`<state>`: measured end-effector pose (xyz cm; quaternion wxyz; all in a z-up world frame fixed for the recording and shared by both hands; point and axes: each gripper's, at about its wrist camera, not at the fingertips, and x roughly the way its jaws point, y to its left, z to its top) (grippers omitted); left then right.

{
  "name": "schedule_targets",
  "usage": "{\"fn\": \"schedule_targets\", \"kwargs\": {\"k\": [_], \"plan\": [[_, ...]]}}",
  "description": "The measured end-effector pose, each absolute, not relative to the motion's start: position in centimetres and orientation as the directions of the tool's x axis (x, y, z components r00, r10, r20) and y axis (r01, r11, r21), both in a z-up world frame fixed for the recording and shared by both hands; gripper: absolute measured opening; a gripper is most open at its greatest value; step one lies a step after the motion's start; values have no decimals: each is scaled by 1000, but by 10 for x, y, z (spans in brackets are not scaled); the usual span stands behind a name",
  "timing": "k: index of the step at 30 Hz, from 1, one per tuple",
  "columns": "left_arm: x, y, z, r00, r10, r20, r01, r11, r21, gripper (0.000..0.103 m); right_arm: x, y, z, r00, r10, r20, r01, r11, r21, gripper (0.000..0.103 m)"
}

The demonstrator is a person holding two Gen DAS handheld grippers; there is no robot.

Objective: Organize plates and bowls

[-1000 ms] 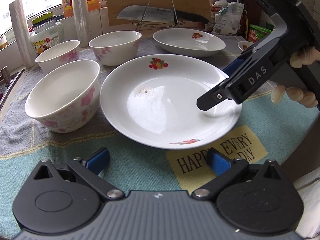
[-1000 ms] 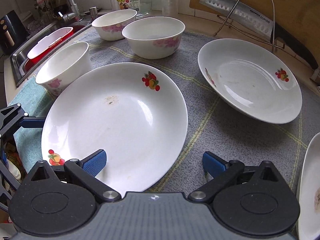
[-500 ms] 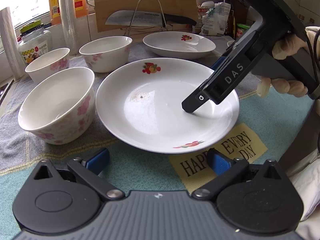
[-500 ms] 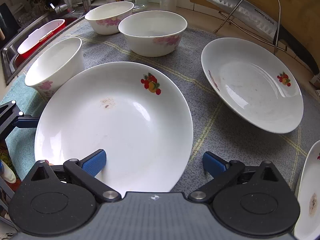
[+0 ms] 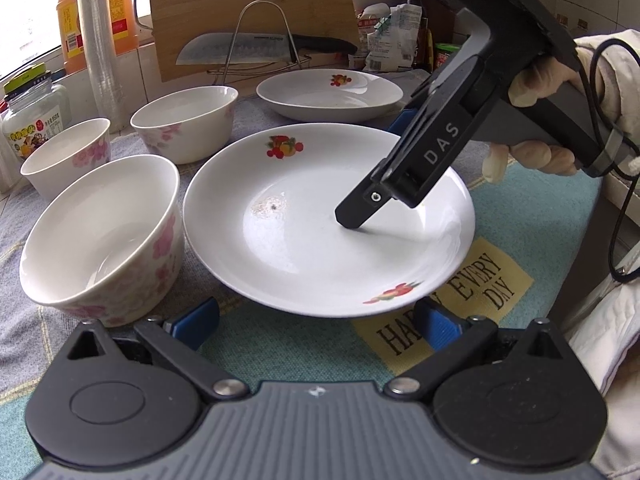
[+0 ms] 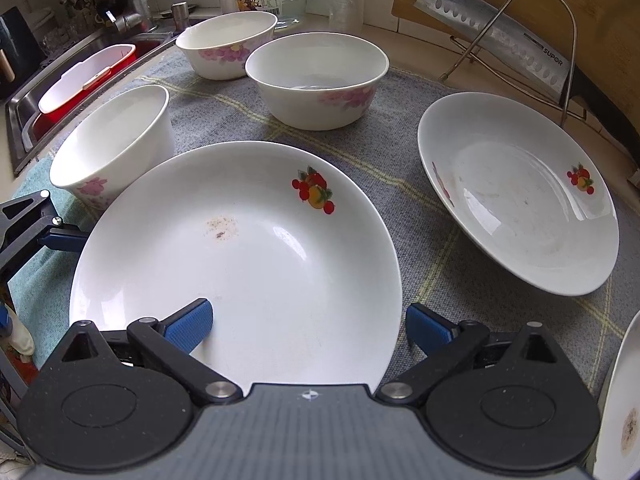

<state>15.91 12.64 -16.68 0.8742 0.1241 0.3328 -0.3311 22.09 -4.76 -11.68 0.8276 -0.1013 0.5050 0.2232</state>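
A large white plate with fruit prints lies on the cloth in front of both grippers. My right gripper is open, straddling the plate's near right rim, one finger over the plate and one outside; in the left wrist view it reaches in from the right. My left gripper is open and empty at the plate's near edge. A second plate lies behind. Three flowered bowls stand to the left.
A cleaver on a wire rack leans against a wooden board at the back. Jar, oil bottle and condiments line the wall. A sink with a red tub lies left. Another plate's edge shows at right.
The right gripper has pushed further in over the large plate's rim. The left gripper has drawn slightly closer to the plate's near edge. Both stay open.
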Motion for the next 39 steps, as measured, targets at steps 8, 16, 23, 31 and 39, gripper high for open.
{"fn": "schedule_targets", "kwargs": {"k": [8, 16, 23, 31, 39], "plan": [[161, 128, -168, 558, -520, -647, 679, 734, -4, 103, 225, -49, -117, 365, 284, -886, -515, 855, 62, 103], [162, 127, -169, 569, -519, -638, 669, 743, -7, 102, 227, -49, -118, 359, 288, -888, -531, 845, 60, 103], [159, 127, -168, 597, -512, -618, 668, 744, 28, 102, 232, -55, -116, 330, 335, -882, -571, 815, 96, 103], [158, 127, -167, 597, -527, -605, 677, 735, 28, 102, 246, -65, -109, 256, 433, -864, -583, 783, 219, 103], [159, 127, -166, 590, -531, -608, 683, 730, 25, 101, 262, -65, -106, 189, 472, -861, -606, 746, 276, 88]]}}
